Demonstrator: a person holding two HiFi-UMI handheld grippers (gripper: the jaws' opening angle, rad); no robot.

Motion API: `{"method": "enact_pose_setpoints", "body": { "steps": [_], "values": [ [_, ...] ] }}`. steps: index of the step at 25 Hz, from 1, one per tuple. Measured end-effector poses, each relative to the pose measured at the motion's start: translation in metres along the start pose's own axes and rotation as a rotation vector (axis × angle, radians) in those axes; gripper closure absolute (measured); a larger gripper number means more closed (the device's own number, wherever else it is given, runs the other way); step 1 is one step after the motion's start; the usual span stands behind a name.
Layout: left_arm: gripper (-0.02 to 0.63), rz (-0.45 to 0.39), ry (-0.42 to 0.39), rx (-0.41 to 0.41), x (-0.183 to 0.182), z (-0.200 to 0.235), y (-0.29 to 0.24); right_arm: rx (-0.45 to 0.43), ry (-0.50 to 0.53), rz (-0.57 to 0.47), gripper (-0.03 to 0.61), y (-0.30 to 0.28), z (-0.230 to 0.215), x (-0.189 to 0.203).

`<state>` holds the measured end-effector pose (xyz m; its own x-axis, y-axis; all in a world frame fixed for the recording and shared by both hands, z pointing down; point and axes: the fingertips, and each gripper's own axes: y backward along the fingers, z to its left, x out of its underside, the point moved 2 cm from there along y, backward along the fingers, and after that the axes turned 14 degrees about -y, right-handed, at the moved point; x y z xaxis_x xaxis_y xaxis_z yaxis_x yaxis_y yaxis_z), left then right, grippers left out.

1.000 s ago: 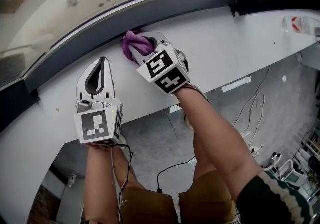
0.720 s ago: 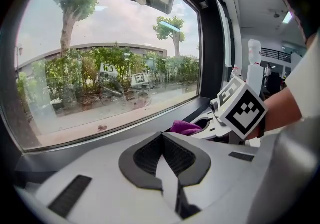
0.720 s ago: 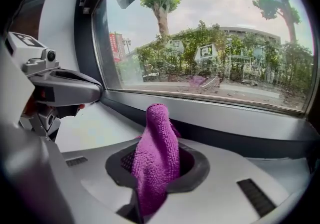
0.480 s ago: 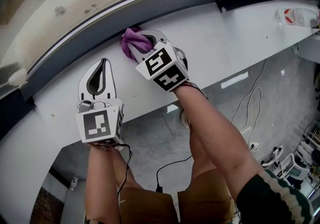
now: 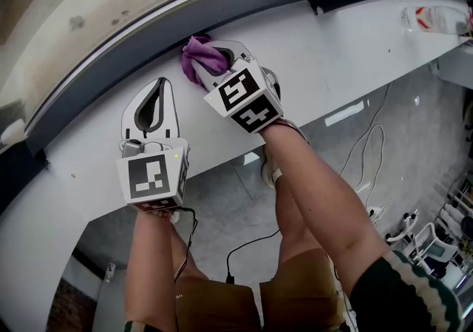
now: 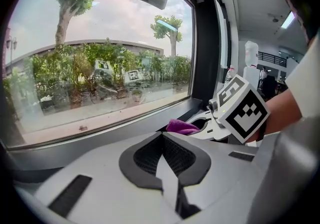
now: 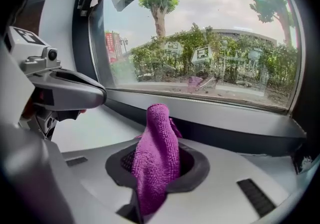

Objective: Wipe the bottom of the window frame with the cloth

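Right hand-held gripper (image 5: 209,64) is clamped on the purple cloth (image 5: 194,59), upper centre of the head view, cloth tip against the base of the dark frame (image 5: 244,5). Left hand-held gripper (image 5: 155,90) has jaws together, empty, over the sill (image 5: 332,49). Cloth looks soft, light and floppy; a bunched mid-fold hold suits it.

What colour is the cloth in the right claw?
Purple; the cloth shows best in the right gripper view.

The left gripper (image 6: 162,137) sits low in the foreground, jaws pressed together with nothing between them. Just beyond, the purple cloth (image 6: 182,127) bunches at the foot of the dark window frame (image 6: 100,135), at the tips of the right gripper (image 6: 205,127), whose marker cube (image 6: 243,110) faces the camera. Trees and hedges show through the glass (image 6: 100,58).
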<state>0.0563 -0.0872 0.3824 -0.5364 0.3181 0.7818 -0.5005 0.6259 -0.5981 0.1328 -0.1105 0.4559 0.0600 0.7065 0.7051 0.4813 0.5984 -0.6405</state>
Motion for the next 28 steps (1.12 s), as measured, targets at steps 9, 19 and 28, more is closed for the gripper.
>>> {"method": "enact_pose_setpoints", "body": {
  "steps": [9, 19, 28],
  "values": [
    [0.604, -0.015, -0.009, 0.041, -0.018, -0.026, -0.025, 0.038, -0.015, 0.015, 0.488, 0.018, -0.038, 0.006],
    [0.604, -0.058, 0.000, 0.058, -0.042, -0.048, -0.050, 0.084, -0.020, 0.006, 0.488, 0.040, -0.076, 0.012],
    [0.604, -0.074, 0.000, 0.100, -0.068, -0.090, -0.083, 0.130, -0.030, 0.012, 0.488, 0.066, -0.129, 0.023]
  ]
}}
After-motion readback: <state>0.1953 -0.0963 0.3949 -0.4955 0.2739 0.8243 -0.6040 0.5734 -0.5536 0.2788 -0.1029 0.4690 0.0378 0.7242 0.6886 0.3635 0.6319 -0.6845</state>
